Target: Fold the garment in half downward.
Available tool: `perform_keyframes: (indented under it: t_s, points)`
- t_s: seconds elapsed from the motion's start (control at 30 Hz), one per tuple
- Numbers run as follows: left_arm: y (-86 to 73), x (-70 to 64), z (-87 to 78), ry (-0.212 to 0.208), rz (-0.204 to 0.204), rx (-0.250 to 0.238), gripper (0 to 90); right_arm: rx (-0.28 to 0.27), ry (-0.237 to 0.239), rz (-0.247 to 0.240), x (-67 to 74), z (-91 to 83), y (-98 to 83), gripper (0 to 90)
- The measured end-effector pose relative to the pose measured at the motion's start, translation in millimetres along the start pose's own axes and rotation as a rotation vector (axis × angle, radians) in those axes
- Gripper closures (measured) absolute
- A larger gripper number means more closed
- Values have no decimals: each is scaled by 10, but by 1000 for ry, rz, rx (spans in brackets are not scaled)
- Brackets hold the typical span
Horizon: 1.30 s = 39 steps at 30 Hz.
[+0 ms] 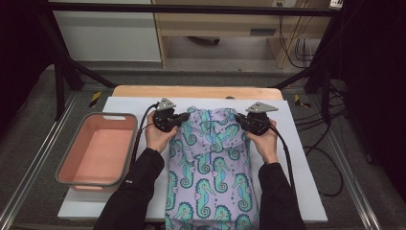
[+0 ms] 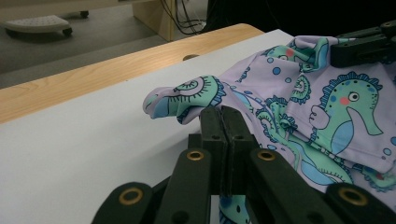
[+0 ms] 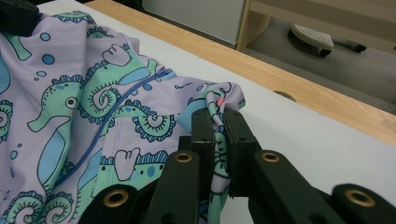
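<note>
both forearms came in from below in dark sleeves, bare hands wrapped around the tools. the left gripper point(image 1: 178, 118) lay in the left hand point(image 1: 159, 135), its jaws pressed together on a fold of cloth, their tips turned inward toward the other tool. the right gripper point(image 1: 241, 120) lay in the right hand point(image 1: 265, 139), its jaws likewise clamped on cloth, tips pointing inward, a cable trailing behind each wrist.
</note>
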<state>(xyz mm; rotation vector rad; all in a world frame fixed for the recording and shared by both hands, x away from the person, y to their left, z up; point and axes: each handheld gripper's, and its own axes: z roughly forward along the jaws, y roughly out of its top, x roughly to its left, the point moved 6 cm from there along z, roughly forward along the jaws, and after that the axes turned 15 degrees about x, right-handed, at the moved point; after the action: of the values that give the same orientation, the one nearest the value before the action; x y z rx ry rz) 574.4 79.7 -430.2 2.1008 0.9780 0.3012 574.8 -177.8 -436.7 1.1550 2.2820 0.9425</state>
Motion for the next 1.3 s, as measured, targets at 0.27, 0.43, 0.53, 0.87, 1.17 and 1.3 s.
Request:
perform_keyframes:
  t_s: [0.27, 0.43, 0.53, 0.87, 1.17, 1.3]
  points:
    - [-65, -170, -141, -9, 41, -33, 887, -22, -8, -28, 143, -122, -72, 846]
    - [-82, -251, -239, -12, 66, -57, 887, -48, -11, -45, 213, -201, -76, 846]
    - [-86, -295, -300, -18, 72, -65, 887, -58, -11, -47, 236, -248, -76, 846]
    - [-155, -469, -453, -21, 106, -76, 886, -87, -9, -77, 372, -465, -130, 846]
    - [-186, -584, -552, -26, 107, -80, 886, -89, -22, -79, 453, -605, -190, 846]
    - [-232, -657, -612, -31, 115, -83, 886, -98, -16, -82, 488, -664, -222, 846]
